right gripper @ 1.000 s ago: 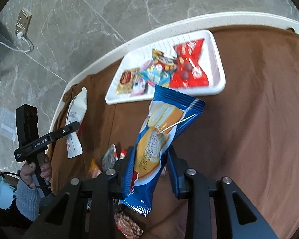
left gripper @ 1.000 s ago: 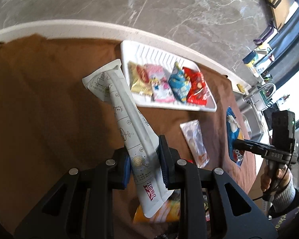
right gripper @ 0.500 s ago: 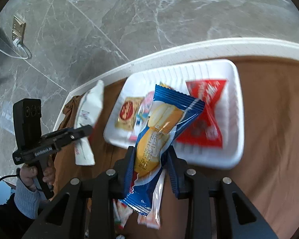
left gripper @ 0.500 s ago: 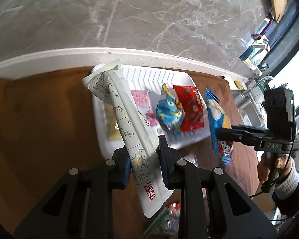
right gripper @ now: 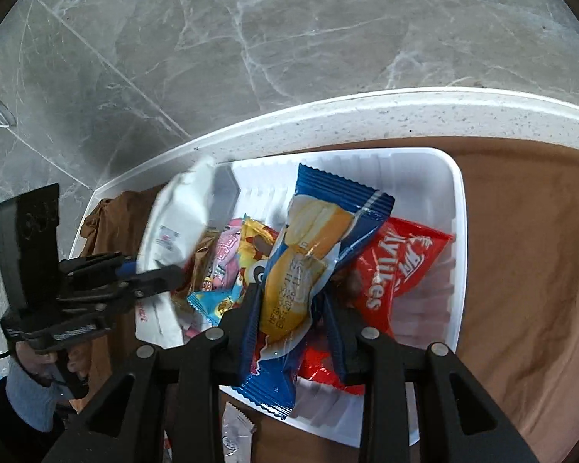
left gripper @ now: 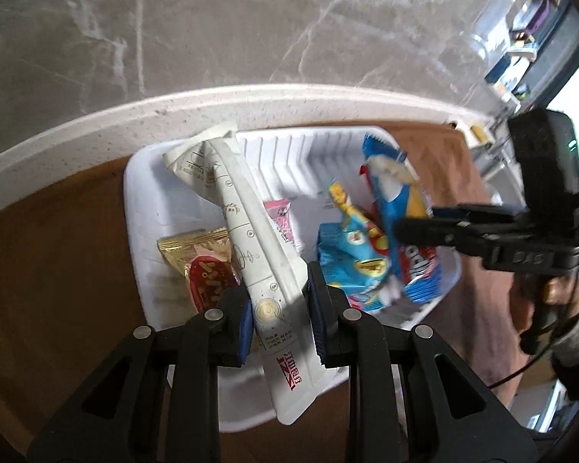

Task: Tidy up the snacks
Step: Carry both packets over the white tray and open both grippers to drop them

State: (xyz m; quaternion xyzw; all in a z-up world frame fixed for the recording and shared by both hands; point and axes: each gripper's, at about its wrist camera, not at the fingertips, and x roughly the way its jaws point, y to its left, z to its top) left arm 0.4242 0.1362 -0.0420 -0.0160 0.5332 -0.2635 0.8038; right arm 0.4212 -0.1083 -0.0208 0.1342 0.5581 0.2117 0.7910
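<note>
Both grippers have carried their loads from over the brown surface to above the tray (left gripper: 150, 208). The left gripper (left gripper: 278, 308) has its jaws clamped on the white pouch (left gripper: 251, 231), and the right gripper (right gripper: 289, 308) has its jaws clamped on the blue bar (right gripper: 312, 247). Release is likely next.

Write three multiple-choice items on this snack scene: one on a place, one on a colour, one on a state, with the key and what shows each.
1. Where does the red snack bag lie?
A. in the white tray
B. on the marble floor
C. on the brown cloth beside the tray

2. What colour is the wrapper held by the right hand-held gripper?
A. green
B. blue
C. black

3. How is the left hand-held gripper?
A. wide open and empty
B. out of view
C. shut on the white pouch

Key: 1 A, the red bag rests inside the tray's rim. 2 B, the blue cake wrapper sits between its fingers. 3 C, both pads press the pouch.
</note>
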